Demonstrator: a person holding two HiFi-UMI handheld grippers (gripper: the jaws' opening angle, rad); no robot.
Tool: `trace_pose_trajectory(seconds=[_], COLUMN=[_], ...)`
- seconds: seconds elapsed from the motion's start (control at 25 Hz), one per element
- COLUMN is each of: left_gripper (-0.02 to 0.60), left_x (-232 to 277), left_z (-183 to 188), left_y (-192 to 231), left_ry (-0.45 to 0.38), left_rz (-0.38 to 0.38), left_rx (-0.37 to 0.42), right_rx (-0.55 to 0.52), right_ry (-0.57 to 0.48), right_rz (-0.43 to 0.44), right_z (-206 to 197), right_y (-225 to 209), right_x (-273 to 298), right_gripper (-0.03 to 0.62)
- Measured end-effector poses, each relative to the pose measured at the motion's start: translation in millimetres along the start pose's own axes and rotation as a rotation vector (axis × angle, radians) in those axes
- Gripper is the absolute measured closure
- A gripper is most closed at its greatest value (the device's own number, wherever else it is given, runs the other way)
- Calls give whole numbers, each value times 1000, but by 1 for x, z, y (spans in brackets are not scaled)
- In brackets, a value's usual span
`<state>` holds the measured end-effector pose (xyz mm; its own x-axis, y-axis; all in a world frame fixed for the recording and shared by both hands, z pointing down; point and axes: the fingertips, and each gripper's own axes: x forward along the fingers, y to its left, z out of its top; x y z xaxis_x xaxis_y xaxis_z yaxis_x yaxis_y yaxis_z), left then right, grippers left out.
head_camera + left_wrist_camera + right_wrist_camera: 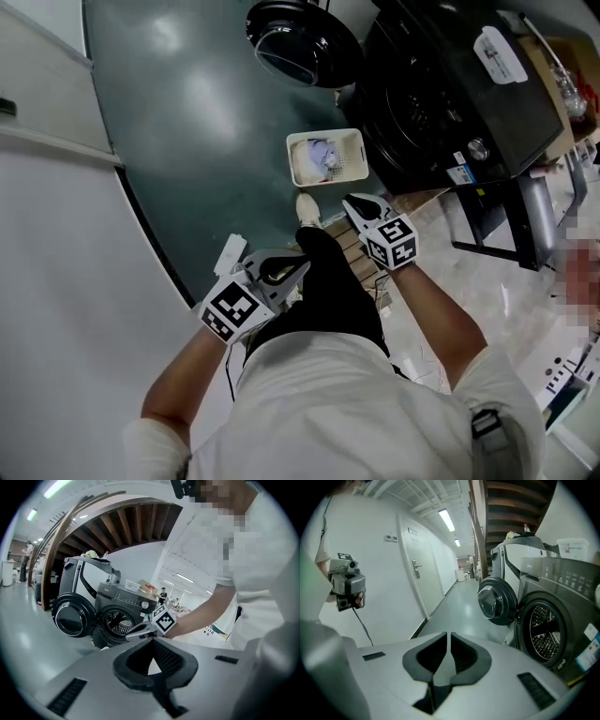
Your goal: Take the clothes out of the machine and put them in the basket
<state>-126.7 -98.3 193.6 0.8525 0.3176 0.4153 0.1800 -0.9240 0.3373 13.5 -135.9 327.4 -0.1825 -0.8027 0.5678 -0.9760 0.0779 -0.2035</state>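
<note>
Right gripper [448, 637]: jaws closed, nothing between. Left gripper [153, 640]: jaws closed, empty. Machine [567, 585] stood ahead-right of right jaws, door [497, 601] open. Basket [353, 142] held clothes [319, 157] beyond both tips.

Green floor [187, 141] glossy, caught ceiling glare. White wall [56, 300] ran along floor's left edge. White door [423, 545] set in that wall, lever handle [415, 567] on it. Strip light [446, 520] lit on ceiling. Wooden stair underside [131, 524] overhead. Black metal frame [492, 220] stood on pale tiles [506, 309] at green floor's right edge. Bystanders [163, 594] far off, small.
</note>
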Motion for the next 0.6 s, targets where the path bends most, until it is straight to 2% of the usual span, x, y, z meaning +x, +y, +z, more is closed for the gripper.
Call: trace_pose_trajectory(seconds=[0.2,0.4,0.6], left_gripper=[584,584,584], left_x=[-28,-53,-69], left_z=[1,13,16], left_y=[-27,-38,-53], left_ry=[-17,-79,-121], left_rz=[33,108,152], left_rx=[-21,-49,-58], right_rx=[4,-21,-24], right_ry=[-44,-124,-196], right_rz=[17,74,80], right_z=[20,44,54], right_y=[42,96,125], right_x=[-57,-108,-152], right_gripper=[566,569,569])
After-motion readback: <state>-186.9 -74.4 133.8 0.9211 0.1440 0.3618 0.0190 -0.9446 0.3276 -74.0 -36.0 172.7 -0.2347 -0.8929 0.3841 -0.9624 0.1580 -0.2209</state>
